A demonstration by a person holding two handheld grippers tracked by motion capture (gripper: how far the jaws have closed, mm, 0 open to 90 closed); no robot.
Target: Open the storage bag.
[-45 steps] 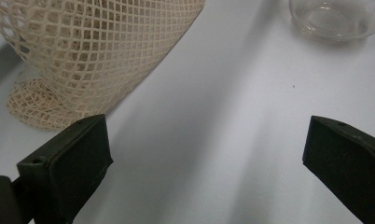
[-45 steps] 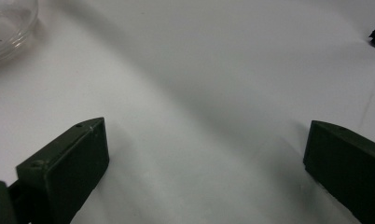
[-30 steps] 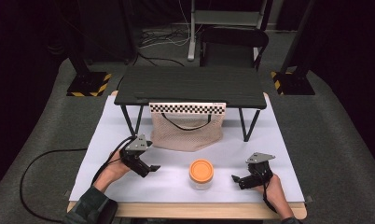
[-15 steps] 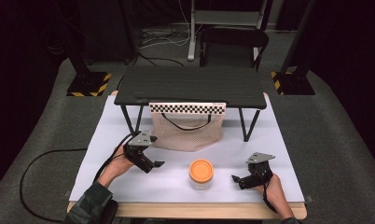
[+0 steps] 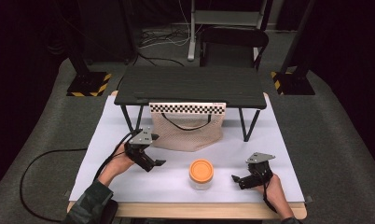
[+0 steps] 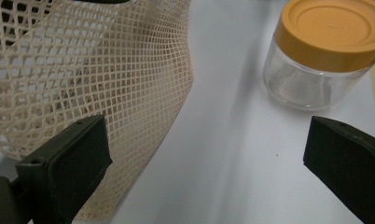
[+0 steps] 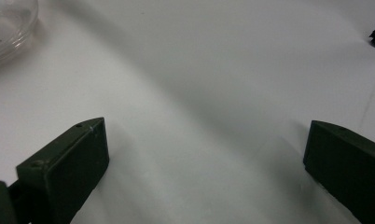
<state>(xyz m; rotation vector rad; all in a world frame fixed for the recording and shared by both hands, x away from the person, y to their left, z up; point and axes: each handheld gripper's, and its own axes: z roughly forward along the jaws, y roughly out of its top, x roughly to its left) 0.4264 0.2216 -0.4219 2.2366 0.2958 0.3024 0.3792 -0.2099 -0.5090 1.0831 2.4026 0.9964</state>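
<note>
High view: fixed above the near edge, facing forward and down over the whole bench [image 5: 129, 186]. Left gripper view: close, low, looking toward the jar [image 6: 326, 51] and mesh bag [image 6: 83, 84] (both also in the high view). Right gripper view: nearly skimming the bench, jar at its far-left corner.

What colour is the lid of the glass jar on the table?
The lid of the jar is orange; the left gripper view shows it best.
</note>
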